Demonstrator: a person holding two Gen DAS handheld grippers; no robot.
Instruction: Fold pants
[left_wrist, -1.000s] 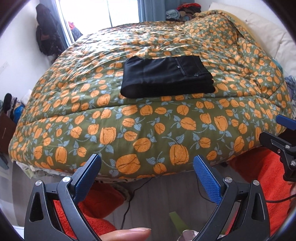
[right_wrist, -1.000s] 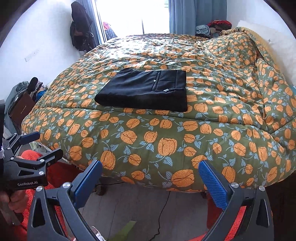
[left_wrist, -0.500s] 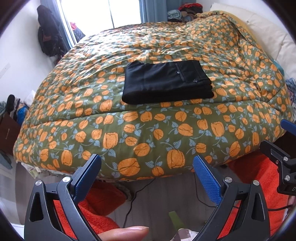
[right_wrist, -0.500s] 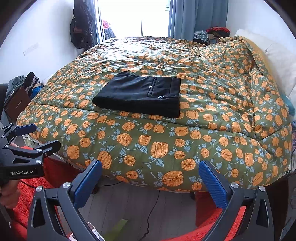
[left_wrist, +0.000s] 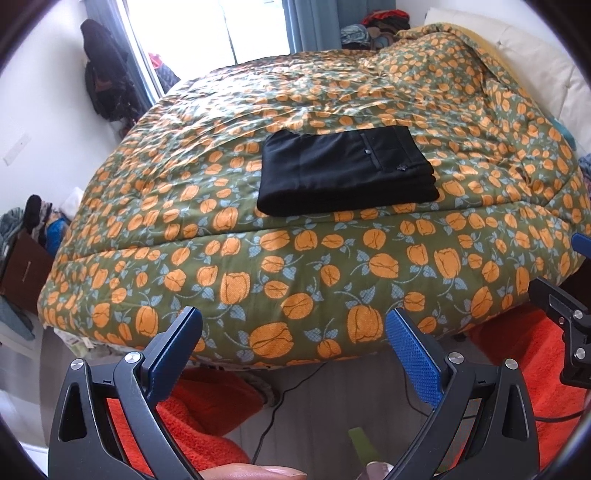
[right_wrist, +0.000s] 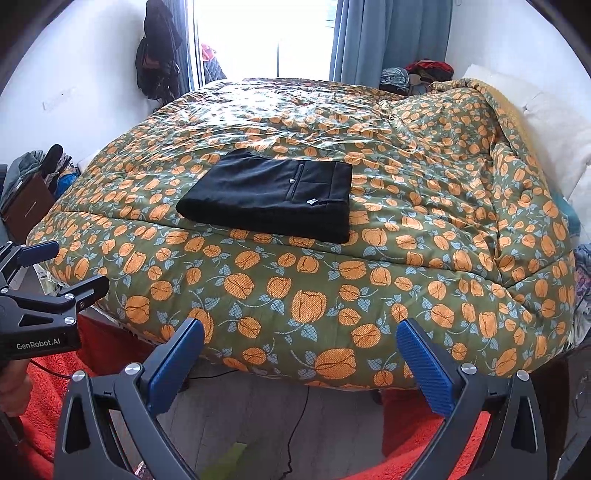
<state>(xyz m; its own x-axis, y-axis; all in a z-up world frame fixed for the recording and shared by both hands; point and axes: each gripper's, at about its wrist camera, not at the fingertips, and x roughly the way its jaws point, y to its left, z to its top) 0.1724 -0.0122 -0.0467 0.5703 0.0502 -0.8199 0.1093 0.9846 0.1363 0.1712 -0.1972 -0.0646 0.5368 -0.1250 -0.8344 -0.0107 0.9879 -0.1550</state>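
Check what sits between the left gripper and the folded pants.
Only the flowered quilt: its draped front edge and a strip of its top lie between the open left gripper and the black pants. Left wrist view shows it.

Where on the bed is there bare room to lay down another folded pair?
Bare comforter lies between the folded black pants and the window, and right of the pants before the bunched ridge. The front strip, pants to bed edge, is narrower.

The right gripper (left_wrist: 576, 280) is cut off by the left view's right edge (only 2 finger ends show). The folded pants (right_wrist: 271, 195) hide their lower layers. The pocket's small white emblem is unreadable.
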